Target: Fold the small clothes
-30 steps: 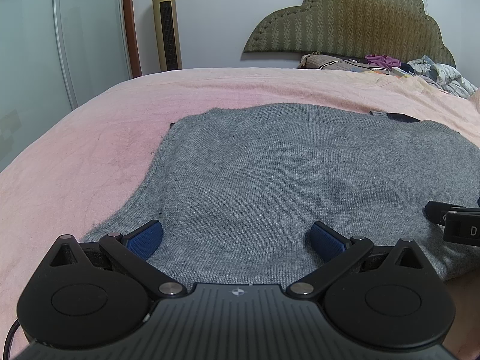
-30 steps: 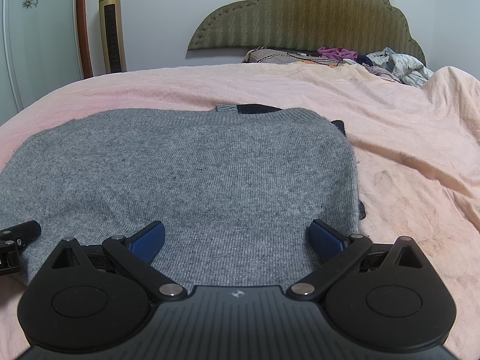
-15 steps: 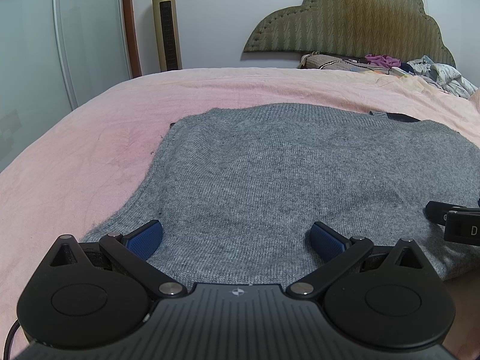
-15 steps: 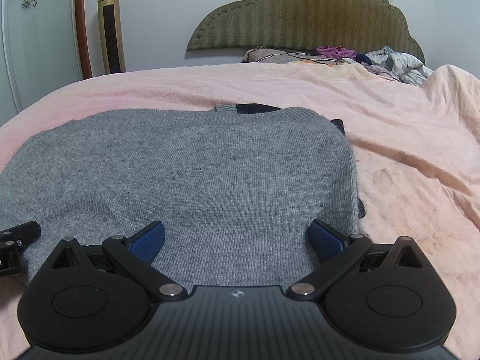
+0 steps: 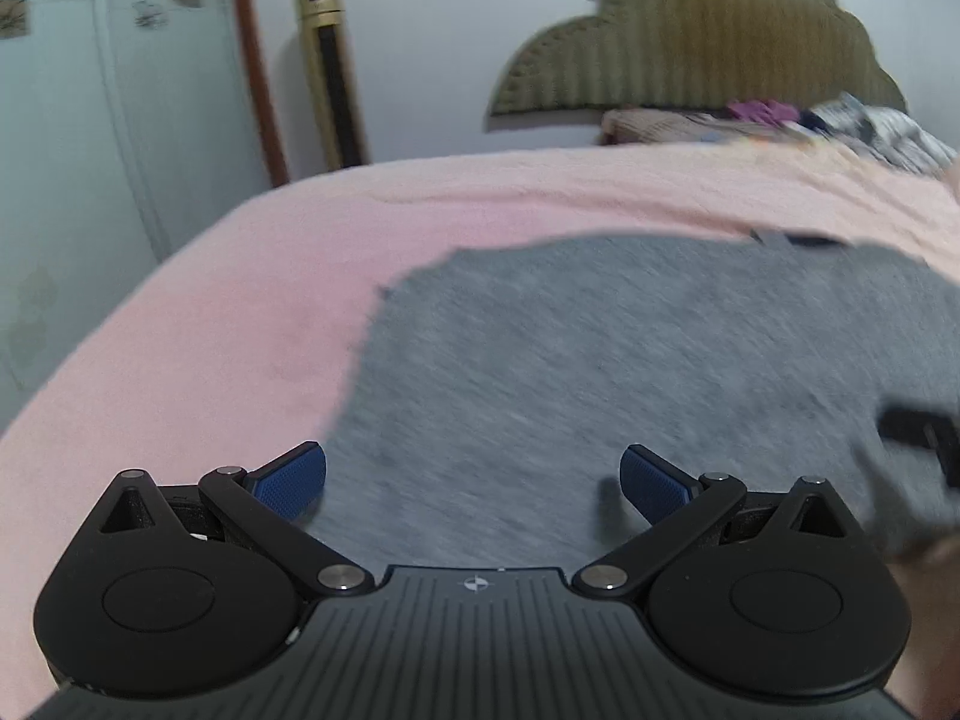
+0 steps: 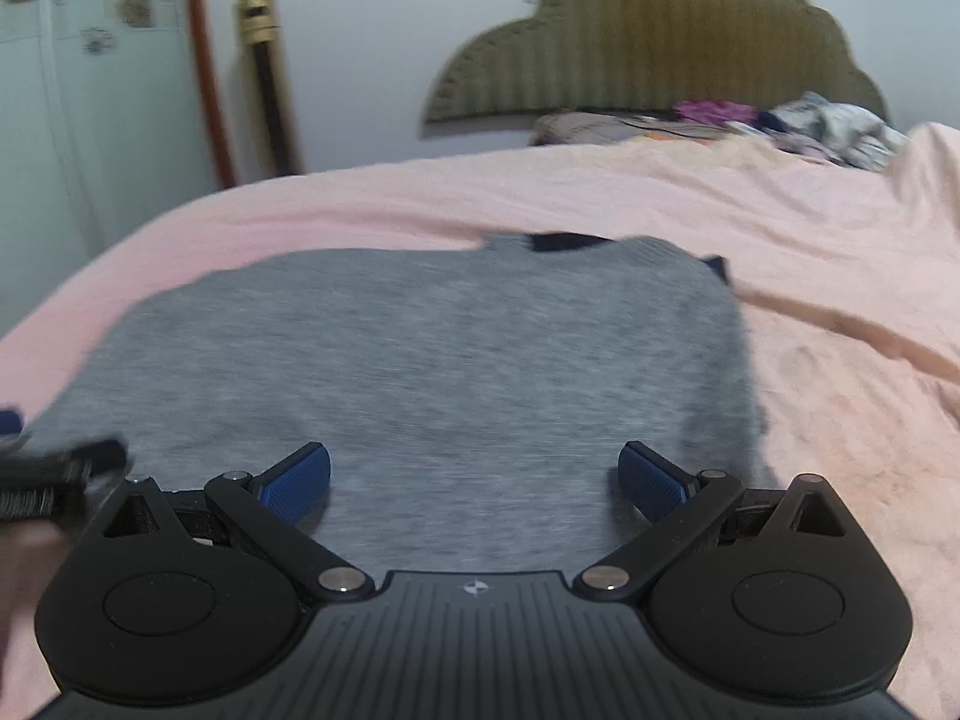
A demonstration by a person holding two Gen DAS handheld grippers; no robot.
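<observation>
A grey knit sweater (image 5: 630,360) (image 6: 432,360) lies flat on the pink bed sheet (image 5: 210,330) (image 6: 840,360), its dark collar at the far edge. My left gripper (image 5: 474,474) hovers open over the sweater's near left part, blue pads wide apart and empty. Over the near right part my right gripper (image 6: 474,474) is open too, with nothing between its pads. Each gripper shows at the other view's edge, the right gripper (image 5: 918,438) and the left gripper (image 6: 54,474). Both views are motion-blurred.
A padded olive headboard (image 5: 690,54) stands at the far end, with a heap of loose clothes (image 6: 780,120) below it. A gold tower fan (image 5: 330,72) stands by the wall on the left, beside a glass wardrobe door (image 5: 90,120).
Both grippers have lifted and pulled back a little from the sweater, which now looks smaller and lower in view. Both stay open. The sweater has not moved.
</observation>
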